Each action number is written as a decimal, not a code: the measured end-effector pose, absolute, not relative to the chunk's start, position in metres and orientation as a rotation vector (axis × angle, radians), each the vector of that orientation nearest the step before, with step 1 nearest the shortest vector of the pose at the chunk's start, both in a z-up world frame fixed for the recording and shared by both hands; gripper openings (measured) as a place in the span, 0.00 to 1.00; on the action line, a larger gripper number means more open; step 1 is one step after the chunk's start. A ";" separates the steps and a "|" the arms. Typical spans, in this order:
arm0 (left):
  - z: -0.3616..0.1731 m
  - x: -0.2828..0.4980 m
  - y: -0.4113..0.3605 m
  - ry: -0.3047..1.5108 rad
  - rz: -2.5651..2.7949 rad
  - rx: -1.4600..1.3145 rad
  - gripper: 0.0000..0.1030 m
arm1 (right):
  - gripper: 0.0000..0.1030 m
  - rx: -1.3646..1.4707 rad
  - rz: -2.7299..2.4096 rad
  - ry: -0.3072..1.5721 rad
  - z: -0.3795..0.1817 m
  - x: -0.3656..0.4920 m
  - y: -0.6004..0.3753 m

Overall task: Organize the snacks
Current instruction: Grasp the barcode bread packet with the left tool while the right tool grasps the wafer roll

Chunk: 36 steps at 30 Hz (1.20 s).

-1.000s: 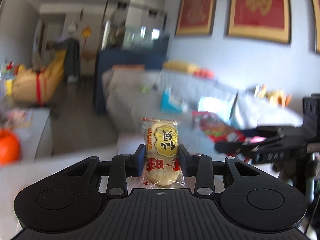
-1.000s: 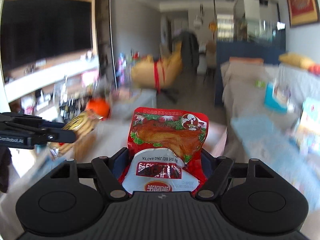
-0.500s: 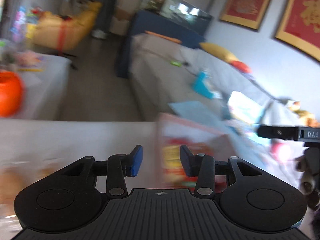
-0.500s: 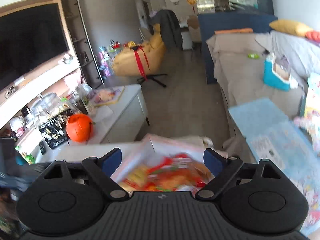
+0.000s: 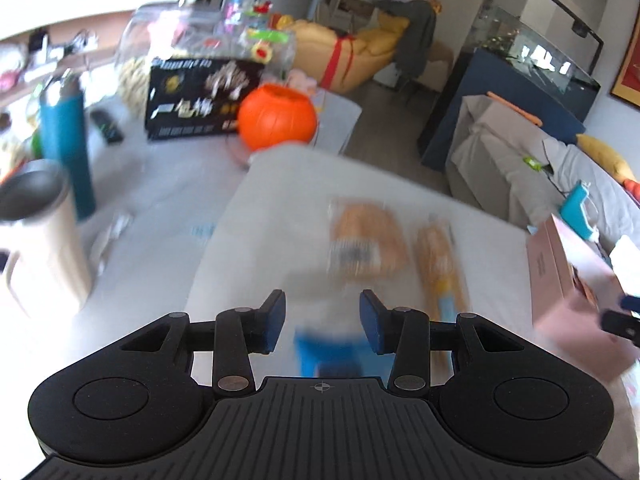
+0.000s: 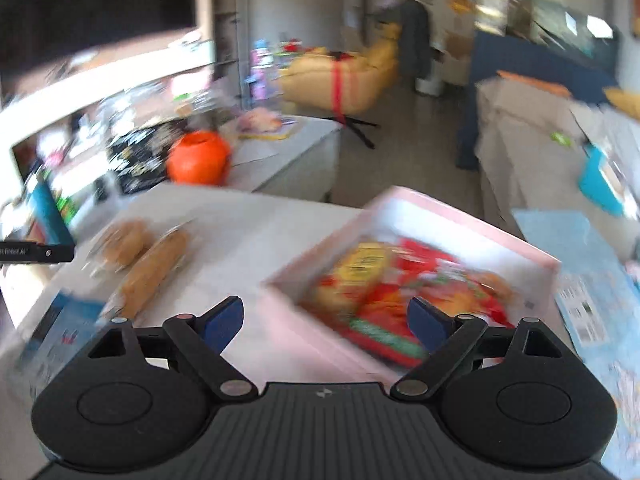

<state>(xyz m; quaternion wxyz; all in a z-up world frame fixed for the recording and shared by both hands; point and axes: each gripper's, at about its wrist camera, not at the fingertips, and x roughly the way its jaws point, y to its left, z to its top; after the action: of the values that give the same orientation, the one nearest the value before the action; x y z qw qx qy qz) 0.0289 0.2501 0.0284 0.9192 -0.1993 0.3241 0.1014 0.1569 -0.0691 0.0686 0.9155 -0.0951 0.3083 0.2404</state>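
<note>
My left gripper (image 5: 322, 321) stands open over the white table (image 5: 280, 208), nothing pressed between its blue pads. A blurred blue and white pack (image 5: 332, 354) lies just below its fingers. Two clear bread packs (image 5: 366, 240) (image 5: 440, 268) lie further ahead. The pink box (image 5: 568, 288) stands at the right. My right gripper (image 6: 326, 322) is wide open above the near wall of the pink box (image 6: 460, 224), which holds red and yellow snack packs (image 6: 392, 280). In the right wrist view the bread packs (image 6: 154, 274) lie to the left, and the left gripper (image 6: 36, 252) shows at the left edge.
An orange pumpkin pot (image 5: 278, 116), a black printed box (image 5: 196, 98), a teal bottle (image 5: 66, 140), a remote (image 5: 106, 126) and a white jug (image 5: 36, 236) stand on the left. A sofa (image 5: 520, 160) and blue floor mat (image 6: 592, 280) lie right.
Both grippers let go of their snack packs, which now lie in the pink box. Both opened, tipped downward and swung left over the table; the left now faces the bread packs.
</note>
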 end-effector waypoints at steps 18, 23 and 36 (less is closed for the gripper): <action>0.043 0.050 0.267 0.561 0.140 -0.429 0.44 | 0.88 -0.161 0.718 0.848 0.033 0.157 0.083; 0.032 0.103 0.257 0.613 0.182 -0.367 0.44 | 0.45 -0.223 0.706 0.904 0.013 0.162 0.096; 0.017 0.130 0.208 0.710 0.102 -0.192 0.53 | 0.41 -0.303 0.670 0.835 0.013 0.087 -0.026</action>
<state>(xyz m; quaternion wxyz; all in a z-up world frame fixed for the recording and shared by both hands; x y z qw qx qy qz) 0.1303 0.2079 0.0170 0.9319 -0.0938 0.3469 0.0499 0.0869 -0.0258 0.0129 0.8493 -0.1437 0.3963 0.3178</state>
